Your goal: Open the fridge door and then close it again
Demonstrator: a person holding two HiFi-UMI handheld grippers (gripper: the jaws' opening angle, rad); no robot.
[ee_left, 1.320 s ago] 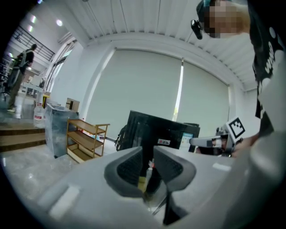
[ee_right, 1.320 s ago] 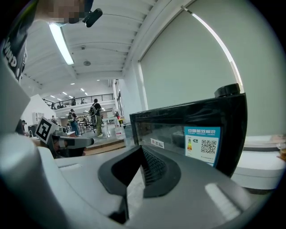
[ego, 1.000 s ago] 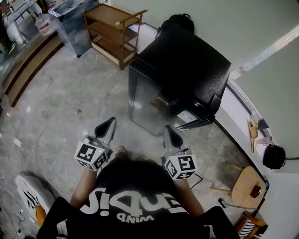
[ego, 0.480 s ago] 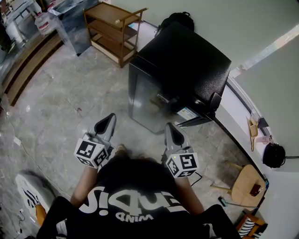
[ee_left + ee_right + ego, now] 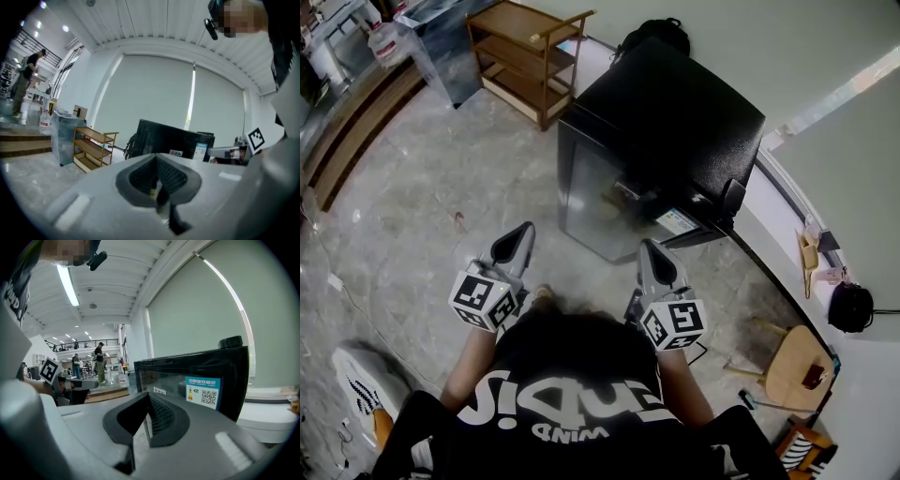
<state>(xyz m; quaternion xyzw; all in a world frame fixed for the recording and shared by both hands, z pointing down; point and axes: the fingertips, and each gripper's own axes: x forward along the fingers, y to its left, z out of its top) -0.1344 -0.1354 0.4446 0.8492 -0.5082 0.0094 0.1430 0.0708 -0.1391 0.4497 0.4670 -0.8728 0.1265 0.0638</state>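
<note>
Little changes over the last second: the left gripper point(image 5: 518, 242) and right gripper point(image 5: 655, 256) hover, jaws pressed together and empty, short of the fridge point(image 5: 675, 122) at the floor's wall edge; its door point(image 5: 598, 202) looks shut, so no pull seems under way

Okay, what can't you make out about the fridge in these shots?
Fridge inside: all views, its door covers it.
Fridge's lower front: both gripper views, behind the left gripper and right gripper.
Label print: right gripper view, too small.
Door handle: not discernible in any view.
</note>
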